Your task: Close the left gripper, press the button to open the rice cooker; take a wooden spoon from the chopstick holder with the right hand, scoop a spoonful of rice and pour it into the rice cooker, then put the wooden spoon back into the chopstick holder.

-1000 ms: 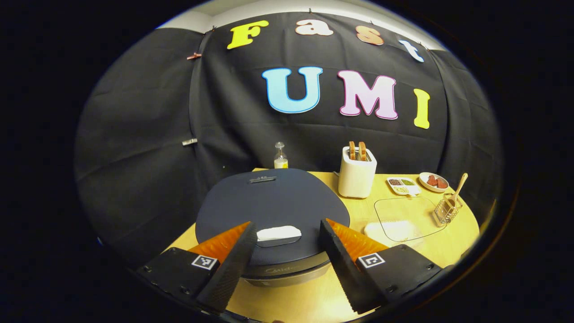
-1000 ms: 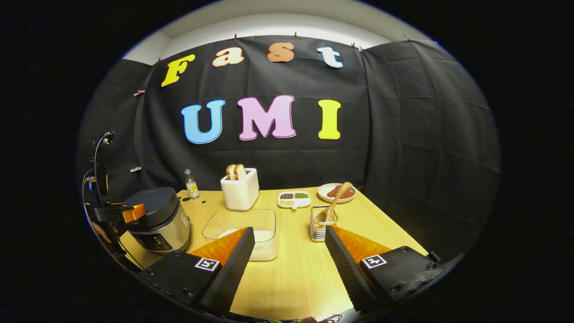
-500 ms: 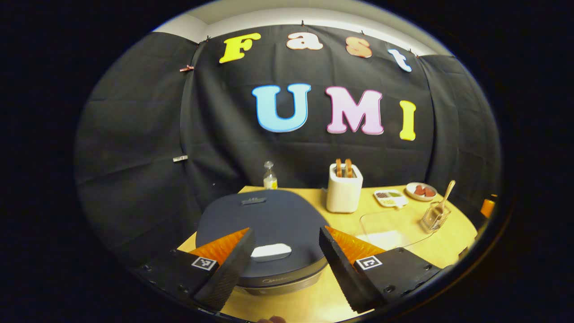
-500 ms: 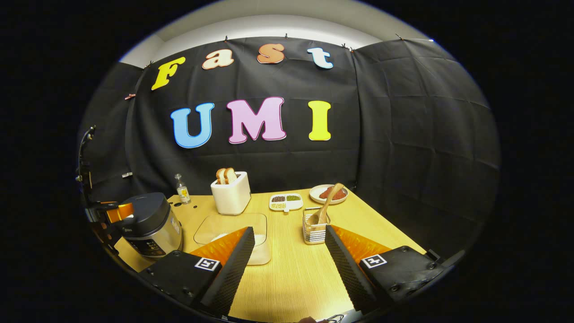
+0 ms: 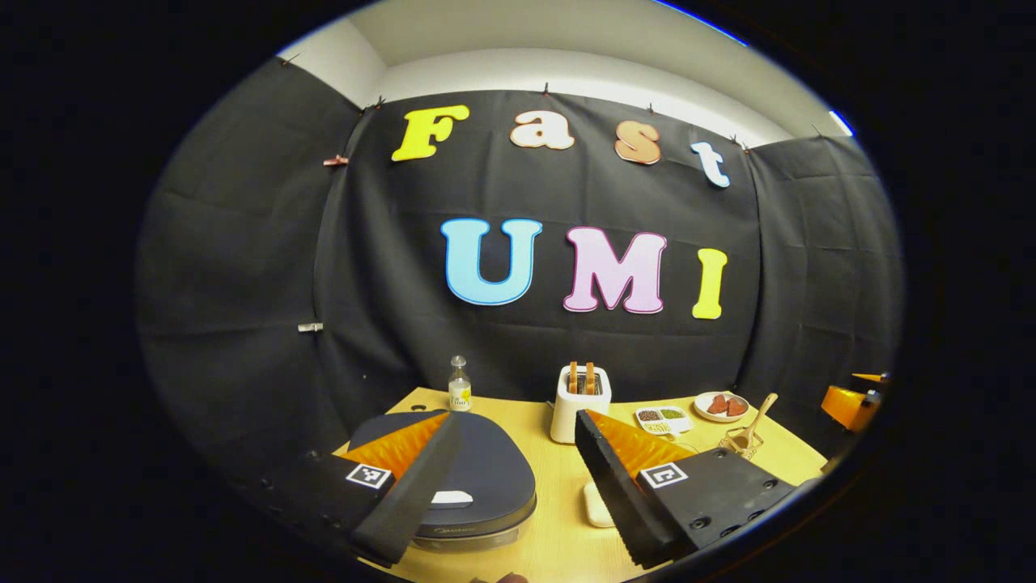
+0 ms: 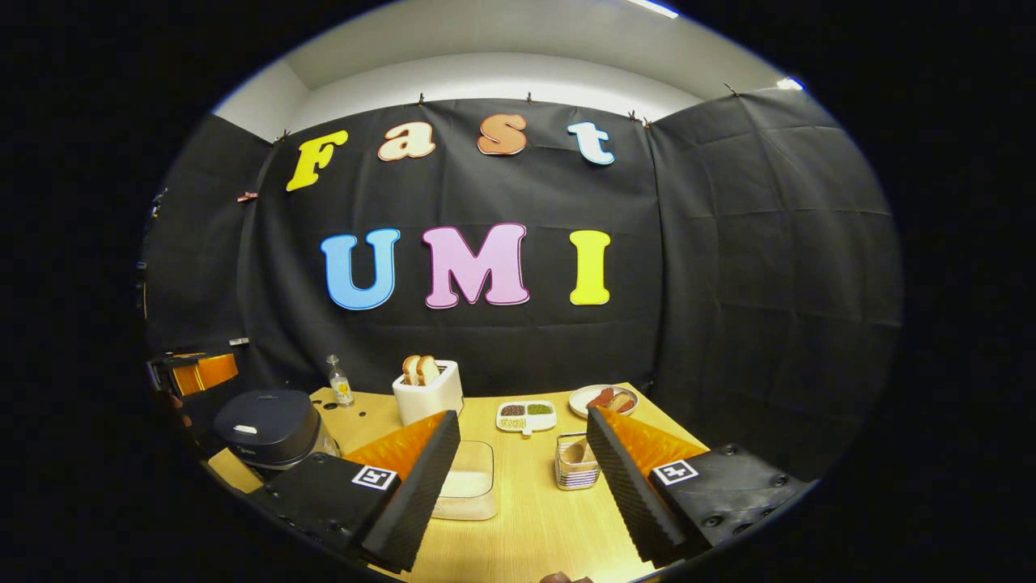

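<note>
Booth w/ black cloth walls, pale ceiling: both tongs, left [image 5: 511, 486] and right [image 6: 518, 486], hang apart above the wooden table [image 6: 534, 518]. Rice cooker [image 6: 271, 425], lid down, sits at table's left; chopstick holder [image 6: 576, 463] w/ wooden spoon [image 5: 757, 419] toward the right.

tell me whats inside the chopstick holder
A wooden spoon stands in the chopstick holder, handle leaning out the top. Its bowl shows through the wires; the holder's bottom is hidden.

Left gripper [image 5: 510, 494] held level, jaws spread wide, nothing between. Right gripper [image 6: 522, 486] likewise level and wide apart, empty, off to the right.
</note>
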The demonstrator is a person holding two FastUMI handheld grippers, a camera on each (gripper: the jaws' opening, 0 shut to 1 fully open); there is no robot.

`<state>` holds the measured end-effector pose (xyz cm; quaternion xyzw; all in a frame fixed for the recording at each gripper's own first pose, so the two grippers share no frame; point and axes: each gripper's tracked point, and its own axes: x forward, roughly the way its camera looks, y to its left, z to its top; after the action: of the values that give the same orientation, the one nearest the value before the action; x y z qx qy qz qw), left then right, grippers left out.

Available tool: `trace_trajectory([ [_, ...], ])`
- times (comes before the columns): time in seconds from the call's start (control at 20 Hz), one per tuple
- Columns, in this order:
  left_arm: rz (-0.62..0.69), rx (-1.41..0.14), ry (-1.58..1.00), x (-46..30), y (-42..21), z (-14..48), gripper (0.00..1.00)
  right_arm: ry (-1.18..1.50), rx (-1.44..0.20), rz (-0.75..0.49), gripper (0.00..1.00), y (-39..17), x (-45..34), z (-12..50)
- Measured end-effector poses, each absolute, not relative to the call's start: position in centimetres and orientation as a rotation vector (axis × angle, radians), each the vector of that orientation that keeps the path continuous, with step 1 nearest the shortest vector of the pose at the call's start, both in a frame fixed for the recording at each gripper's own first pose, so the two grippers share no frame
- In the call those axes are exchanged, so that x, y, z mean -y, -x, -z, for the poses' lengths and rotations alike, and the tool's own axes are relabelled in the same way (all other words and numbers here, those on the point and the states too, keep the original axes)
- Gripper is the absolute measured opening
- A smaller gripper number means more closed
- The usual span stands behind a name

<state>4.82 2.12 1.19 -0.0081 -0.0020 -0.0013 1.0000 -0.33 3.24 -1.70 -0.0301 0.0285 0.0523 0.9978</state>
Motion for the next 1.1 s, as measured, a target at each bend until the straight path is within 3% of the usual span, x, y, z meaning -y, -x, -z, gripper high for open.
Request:
trace_trajectory([
  [0.35,0.028,0.016,0.02,-0.1,-2.7,-1.9,0.96,0.041,-0.062,-0.045,0.98,1.3,-1.7,0.5],
  [0.65,0.056,-0.025,0.002,2.2,-2.7,-0.7,0.96,0.003,-0.135,-0.079,1.0,-0.3,-0.9,2.2],
  [1.1,0.041,-0.055,-0.007,5.1,-4.1,-0.8,0.96,0.017,-0.105,-0.115,0.98,-2.8,0.9,0.9],
])
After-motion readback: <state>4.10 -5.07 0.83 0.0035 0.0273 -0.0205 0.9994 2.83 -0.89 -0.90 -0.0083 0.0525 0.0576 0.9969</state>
